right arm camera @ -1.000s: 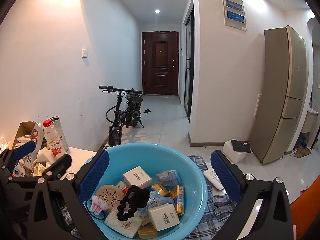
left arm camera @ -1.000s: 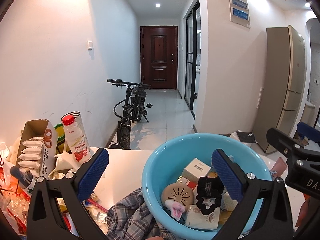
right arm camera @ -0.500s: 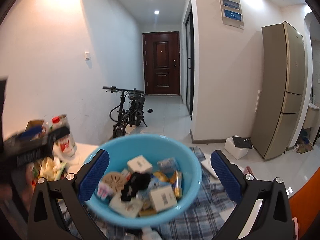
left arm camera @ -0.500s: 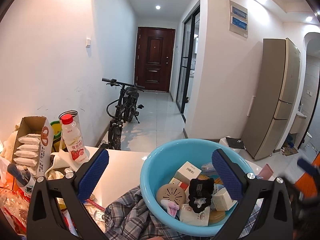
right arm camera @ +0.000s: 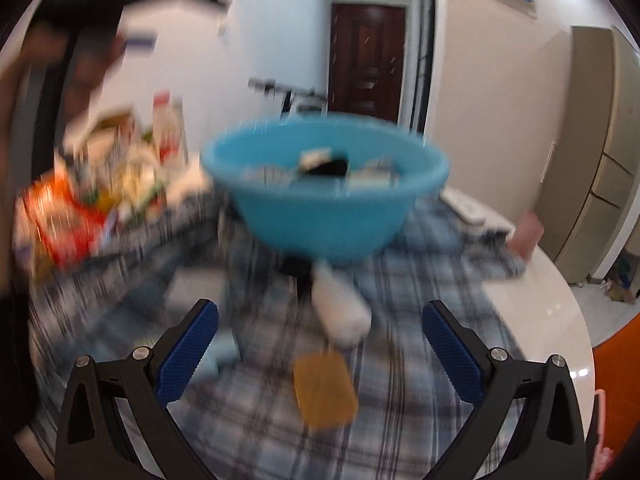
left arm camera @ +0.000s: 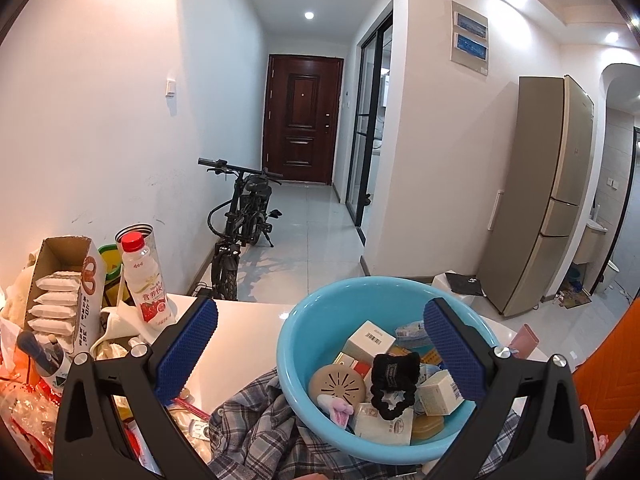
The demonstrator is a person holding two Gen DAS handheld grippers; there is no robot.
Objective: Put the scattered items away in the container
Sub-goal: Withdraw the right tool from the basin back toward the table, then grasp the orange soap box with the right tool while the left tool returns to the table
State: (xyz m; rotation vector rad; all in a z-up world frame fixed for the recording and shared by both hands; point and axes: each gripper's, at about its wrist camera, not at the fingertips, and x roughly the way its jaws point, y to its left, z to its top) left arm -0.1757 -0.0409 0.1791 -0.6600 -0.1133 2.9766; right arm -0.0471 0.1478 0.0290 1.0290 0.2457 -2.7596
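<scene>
A light blue basin [left arm camera: 304, 332] stands on a plaid cloth [left arm camera: 256, 420]. It holds several small boxes, a black scrunchie [left arm camera: 394, 376] and a round beige disc [left arm camera: 338, 384]. My left gripper [left arm camera: 320, 312] hangs open above its near rim with nothing between the fingers. The right wrist view is motion-blurred. In it the basin [right arm camera: 324, 208] is farther off. My right gripper [right arm camera: 320, 312] is open low over the cloth [right arm camera: 420, 340]. On the cloth lie a white bottle-like item [right arm camera: 340, 308], a flat yellow-brown item [right arm camera: 324, 392], a pale blue item [right arm camera: 224, 354] and a greyish box [right arm camera: 196, 292].
Clutter fills the table's left: a red-capped drink bottle [left arm camera: 146, 280], an open carton of packets [left arm camera: 60, 292], red and orange wrappers [right arm camera: 64, 220]. A pink item [left arm camera: 526, 338] and a white remote [right arm camera: 464, 208] lie right of the basin. A bicycle [left arm camera: 244, 216] and a fridge [left arm camera: 552, 220] stand beyond.
My right gripper has dropped fast from over the basin to just above the cloth in front of it, and has left the left wrist view. My left gripper has drawn back slightly.
</scene>
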